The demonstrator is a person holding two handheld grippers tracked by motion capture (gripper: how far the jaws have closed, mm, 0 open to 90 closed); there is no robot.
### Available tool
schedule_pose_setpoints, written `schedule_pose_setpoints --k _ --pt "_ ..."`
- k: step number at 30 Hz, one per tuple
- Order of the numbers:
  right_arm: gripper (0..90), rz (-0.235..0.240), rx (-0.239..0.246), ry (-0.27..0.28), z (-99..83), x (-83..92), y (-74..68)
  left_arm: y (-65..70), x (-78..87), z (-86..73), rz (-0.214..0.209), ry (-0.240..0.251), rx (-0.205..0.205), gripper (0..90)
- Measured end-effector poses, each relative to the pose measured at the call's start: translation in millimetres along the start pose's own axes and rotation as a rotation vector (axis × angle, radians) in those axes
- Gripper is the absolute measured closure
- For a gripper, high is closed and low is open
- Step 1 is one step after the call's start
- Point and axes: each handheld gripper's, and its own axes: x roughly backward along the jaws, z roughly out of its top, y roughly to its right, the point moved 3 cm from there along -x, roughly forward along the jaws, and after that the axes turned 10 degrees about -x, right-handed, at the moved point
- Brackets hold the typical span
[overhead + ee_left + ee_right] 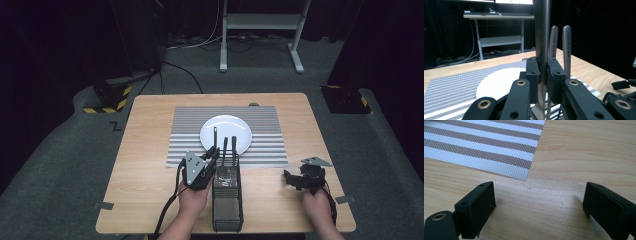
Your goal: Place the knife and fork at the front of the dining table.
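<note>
**Left fingers clamped on utensil handle at the caddy**

Left gripper (212, 156) seen at the far end of the black mesh caddy (227, 202), fingers (532, 72) pinching a flat metal utensil handle (541, 30) low on its shaft. Handle upright between the pads, rising past the top of the left gripper view; working end hidden below, so kind of utensil not told. Grip placed low, probably to keep the piece vertical and clear the caddy rim on a straight lift. Two more handles (560, 47) standing just beyond the fingers, to their right, apart from the pads, so the pinch took one piece alone.

White plate (226, 134) lying just ahead of the left fingers on the striped placemat (270, 145), likely the spot where the utensil is meant to go.

Right gripper (303, 180) parked well to the right of the caddy, fingers (476, 206) spread wide over bare desk (574, 157), nothing between them, mat corner just ahead. Presumably kept aside so as not to crowd the lift.
</note>
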Motion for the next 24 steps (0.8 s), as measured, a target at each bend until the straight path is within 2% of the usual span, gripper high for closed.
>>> schedule_pose_setpoints --k 11,16,24 --pt "10.3 -0.001 0.0 -0.001 0.0 0.1 0.0 -2.0 6.5 19.0 -0.024 0.07 0.012 80.9" --pt "10.3 0.0 0.0 0.0 0.0 0.0 0.0 -2.4 13.3 33.2 -0.041 0.121 0.016 81.0" --pt "10.3 0.0 0.0 0.0 0.0 0.0 0.0 -11.9 31.6 59.9 -0.051 0.195 0.03 80.9"
